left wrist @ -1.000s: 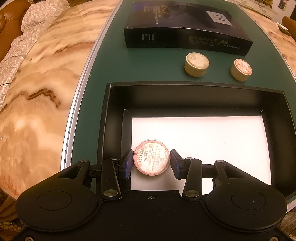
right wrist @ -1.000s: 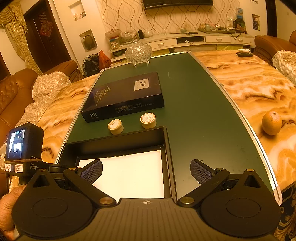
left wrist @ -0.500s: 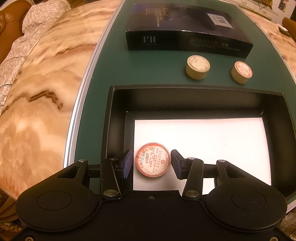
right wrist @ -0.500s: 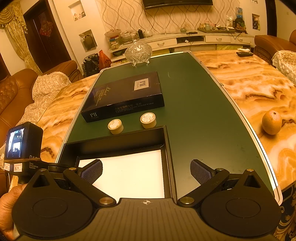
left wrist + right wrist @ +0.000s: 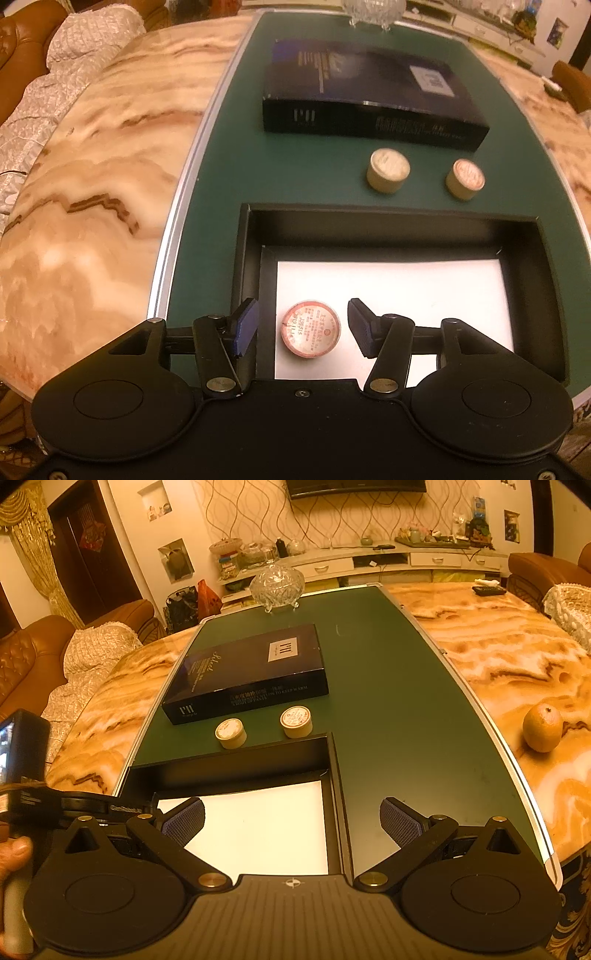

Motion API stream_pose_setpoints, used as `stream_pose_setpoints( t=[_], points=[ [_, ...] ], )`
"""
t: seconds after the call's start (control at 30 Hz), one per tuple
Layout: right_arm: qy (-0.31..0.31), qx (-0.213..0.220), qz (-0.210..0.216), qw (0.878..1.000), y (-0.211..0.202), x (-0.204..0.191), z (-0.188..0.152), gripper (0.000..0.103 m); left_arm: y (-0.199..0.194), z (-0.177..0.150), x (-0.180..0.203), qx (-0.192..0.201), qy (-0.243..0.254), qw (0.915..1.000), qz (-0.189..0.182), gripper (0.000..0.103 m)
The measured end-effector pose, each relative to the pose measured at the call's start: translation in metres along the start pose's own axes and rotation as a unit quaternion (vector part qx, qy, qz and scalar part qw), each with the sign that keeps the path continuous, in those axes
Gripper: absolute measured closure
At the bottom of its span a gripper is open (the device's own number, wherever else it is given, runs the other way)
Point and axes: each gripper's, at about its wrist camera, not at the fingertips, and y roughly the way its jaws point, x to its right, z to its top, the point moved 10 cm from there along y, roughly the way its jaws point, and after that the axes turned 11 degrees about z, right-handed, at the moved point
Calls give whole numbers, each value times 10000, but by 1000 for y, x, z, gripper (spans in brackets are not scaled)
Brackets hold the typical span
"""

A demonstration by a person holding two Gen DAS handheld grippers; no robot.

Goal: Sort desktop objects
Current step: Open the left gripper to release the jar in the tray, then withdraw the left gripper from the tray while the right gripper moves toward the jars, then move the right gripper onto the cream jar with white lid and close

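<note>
1. Seen through the left wrist camera, the left gripper (image 5: pixel 302 328) hangs with its fingers spread wide, gripping nothing. A small round tin with a pink printed lid (image 5: pixel 311 328) lies between them, clear of both pads, on the white liner of the shallow black open box (image 5: pixel 391 221). Two more round cream-sided tins, one with a pale lid (image 5: pixel 388 170) and one with a pink lid (image 5: pixel 465 179), stand on the green bench (image 5: pixel 229 177) just beyond the box's far wall, in front of the long dark blue carton (image 5: pixel 369 99).

2. From here, I judge the main risk is a finger clipping the boxed tin or the box's near-left wall as the gripper moves, which would skid the tin or shift the light box.

3. Through the right wrist camera, the right gripper (image 5: pixel 292 821) hovers over the box's right rim, fingers wide and empty. Both outer tins sit near each other; reaching for one could knock its neighbour rolling, and the carton close behind leaves little room.
</note>
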Motion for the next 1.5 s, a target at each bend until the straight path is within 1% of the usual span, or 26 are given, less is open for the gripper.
stream_pose_setpoints(
  t=[0.13, 0.2, 0.37, 0.43, 0.57, 0.63, 0.77, 1.0, 1.27, 1.4, 1.5],
  points=[
    [-30, -4, -24, 10000, -1, -1, 1, 0, -17, 3, -8, 152, -151, 9996, -158, 48],
    [-56, -6, -40, 10000, 0, 0, 2, 0, -25, 0, -11, 229, -191, 9994, -173, 47],
    [-135, -57, -85, 9999, 3, 0, 7, 0, -41, -8, -17, 347, -279, 9987, -231, 46],
    [-147, -73, -114, 9998, 7, 2, 12, 0, -47, -13, -17, 406, -297, 9984, -250, 46],
    [-163, -114, -253, 9995, 15, 8, 21, 0, -57, -21, -15, 499, -308, 9977, -327, 39],
    [-210, -111, -325, 9992, 19, 9, 27, 0, -60, -24, -15, 493, -326, 9975, -392, 39],
    [-209, -125, -396, 9989, 29, 14, 42, 0, -62, -30, -19, 531, -362, 9975, -308, 37],
    [-516, -474, -676, 9952, 72, 19, 60, 0, -68, -36, -25, 596, -394, 9969, -336, 33],
    [-288, -861, -537, 9944, 121, 25, 75, 0, -70, -40, -26, 571, -441, 9961, -502, 30],
    [-238, -993, -647, 9927, 141, 30, 84, 0, -69, -41, -28, 547, -480, 9958, -553, 30],
    [-316, -1090, -740, 9908, 154, 30, 86, 0, -68, -41, -27, 533, -475, 9957, -585, 30]
  ],
)
